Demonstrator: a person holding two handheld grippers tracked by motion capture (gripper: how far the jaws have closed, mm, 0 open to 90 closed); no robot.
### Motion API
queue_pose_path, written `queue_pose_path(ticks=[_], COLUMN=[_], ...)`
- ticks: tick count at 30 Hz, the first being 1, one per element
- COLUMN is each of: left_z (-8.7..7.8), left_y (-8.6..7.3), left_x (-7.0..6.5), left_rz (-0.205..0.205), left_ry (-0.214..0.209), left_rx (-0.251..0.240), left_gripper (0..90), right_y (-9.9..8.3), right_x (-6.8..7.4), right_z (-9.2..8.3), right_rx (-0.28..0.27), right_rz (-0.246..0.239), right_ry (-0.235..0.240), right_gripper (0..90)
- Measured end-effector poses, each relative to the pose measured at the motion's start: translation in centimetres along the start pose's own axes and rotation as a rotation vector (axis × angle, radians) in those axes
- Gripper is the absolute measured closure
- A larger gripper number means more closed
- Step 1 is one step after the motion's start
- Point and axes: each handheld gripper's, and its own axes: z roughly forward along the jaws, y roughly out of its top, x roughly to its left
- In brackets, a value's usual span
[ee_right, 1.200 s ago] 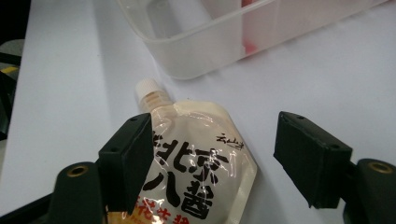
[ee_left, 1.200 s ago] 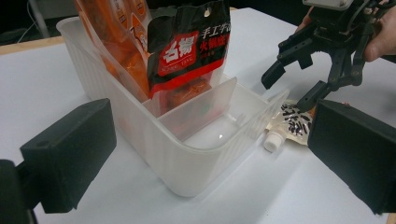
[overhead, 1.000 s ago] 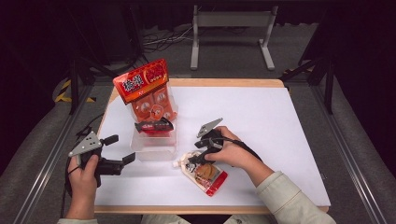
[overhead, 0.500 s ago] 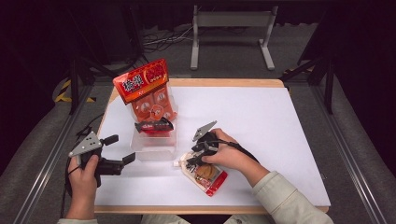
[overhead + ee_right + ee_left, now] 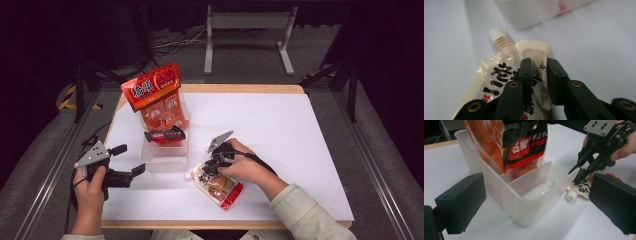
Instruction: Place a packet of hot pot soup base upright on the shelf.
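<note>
A cream spouted pouch (image 5: 220, 185) with black lettering and a red bottom lies flat on the white table, its white cap (image 5: 496, 33) toward the clear bin. My right gripper (image 5: 207, 167) points down onto its upper end. The jaws have just been closing, and they now pinch a fold of the pouch (image 5: 499, 72) between them. In the left gripper view, the right gripper (image 5: 577, 173) is pressed onto the pouch (image 5: 584, 186) beside the bin. My left gripper (image 5: 130, 159) is held open at the table's left, aimed at the bin, with nothing between its jaws.
A clear divided plastic bin (image 5: 165, 161) stands left of centre. A tall orange snack pack (image 5: 150, 87) and a black-and-red packet (image 5: 164, 135) sit in its far compartments. Its near compartment (image 5: 541, 192) holds nothing. The wooden table edge (image 5: 240, 88) runs along the back.
The right gripper's jaws have come together from wide apart onto the pouch's top end. Both hands stayed where they were, and the pouch has not shifted.
</note>
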Motion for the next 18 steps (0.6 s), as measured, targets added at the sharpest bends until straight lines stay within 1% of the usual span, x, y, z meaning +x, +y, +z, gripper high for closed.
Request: queue_pose_path(ticks=[1,2,5,8,11,14,15,16,18], left_z=[0.0,0.0,0.0,0.0,0.0,0.0,0.0,0.0,0.0], left_y=[0.0,0.0,0.0,0.0,0.0,0.1,0.1,0.1,0.1], left_x=[0.0,0.0,0.0,0.0,0.0,0.0,0.0,0.0,-0.1], left_rz=[0.000,-0.001,0.001,0.001,-0.003,0.000,0.000,0.004,-0.001], left_ry=[0.001,0.001,0.003,0.005,0.004,0.003,0.003,0.003,0.002], left_rx=[0.000,-0.001,-0.001,-0.002,-0.004,-0.009,-0.009,-0.009,-0.008], left_gripper=[1.9,1.9,1.9,1.9,1.9,1.9,1.9,1.9,1.9], right_y=[0.0,0.1,0.2,0.3,0.5,0.6,0.6,0.6,0.6], right_x=[0.0,0.0,0.3,0.6,0.6,0.8,0.8,0.8,1.1], right_z=[-0.1,-0.1,-0.5,-1.1,-1.9,-2.9,-2.9,-3.3,-4.1], right_rx=[0.003,0.008,0.001,-0.021,-0.046,-0.081,-0.081,-0.090,-0.118], right_rz=[0.001,-0.003,-0.031,-0.038,-0.033,-0.022,-0.022,-0.023,-0.026], right_ry=[0.006,0.013,0.008,0.006,0.010,0.026,0.026,0.026,0.041], right_gripper=[82.0,83.3,86.9,88.0,88.6,88.9,88.9,89.0,89.1])
